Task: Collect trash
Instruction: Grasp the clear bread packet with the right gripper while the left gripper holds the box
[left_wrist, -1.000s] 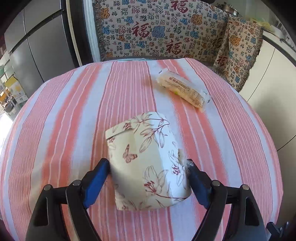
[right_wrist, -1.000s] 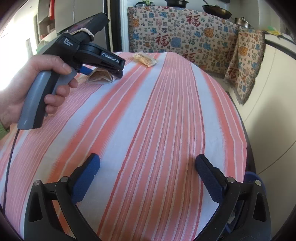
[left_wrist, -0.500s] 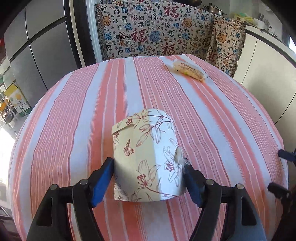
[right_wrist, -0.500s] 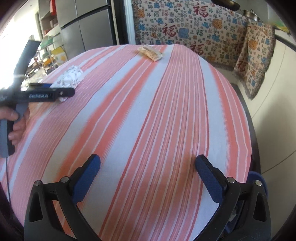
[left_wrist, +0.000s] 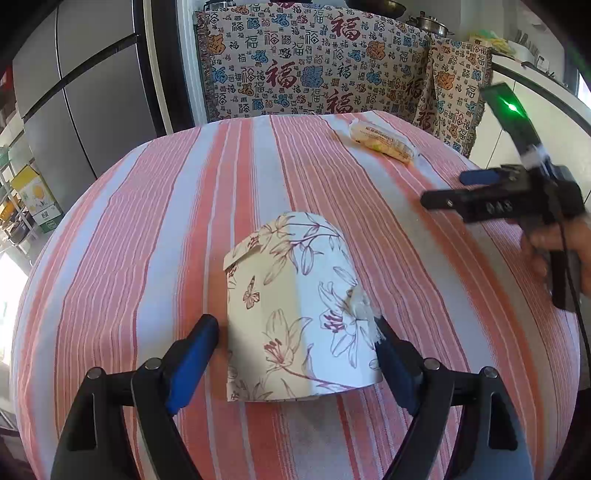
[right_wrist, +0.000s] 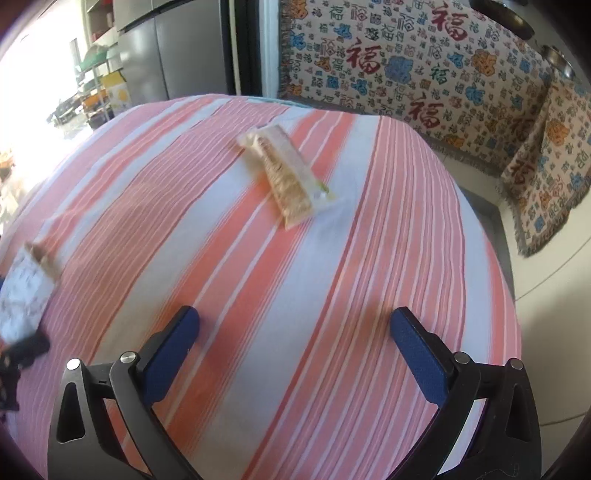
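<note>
A floral paper bag (left_wrist: 295, 306) stands on the striped table (left_wrist: 147, 240) with a bit of crumpled white tissue (left_wrist: 360, 302) at its right edge. My left gripper (left_wrist: 295, 326) straddles the bag and its jaws are opening: the left pad stands a little off the bag and the right pad is at the tissue. A yellow snack wrapper (right_wrist: 288, 177) lies further back on the table, also visible in the left wrist view (left_wrist: 380, 142). My right gripper (right_wrist: 294, 315) hovers open and empty short of the wrapper. A hand holds it at the right (left_wrist: 458, 188). The bag (right_wrist: 22, 284) shows blurred at far left.
A patterned blanket (left_wrist: 314, 74) drapes over furniture behind the table. A grey refrigerator (left_wrist: 92, 110) stands at back left and white cabinets (left_wrist: 535, 129) at right. The round table edge (right_wrist: 509, 295) drops off close to the right gripper's right side.
The right gripper swept forward across the table toward the wrapper and came into the left wrist view. The left gripper drew back with the bag, then held still; its left pad now stands off the bag.
</note>
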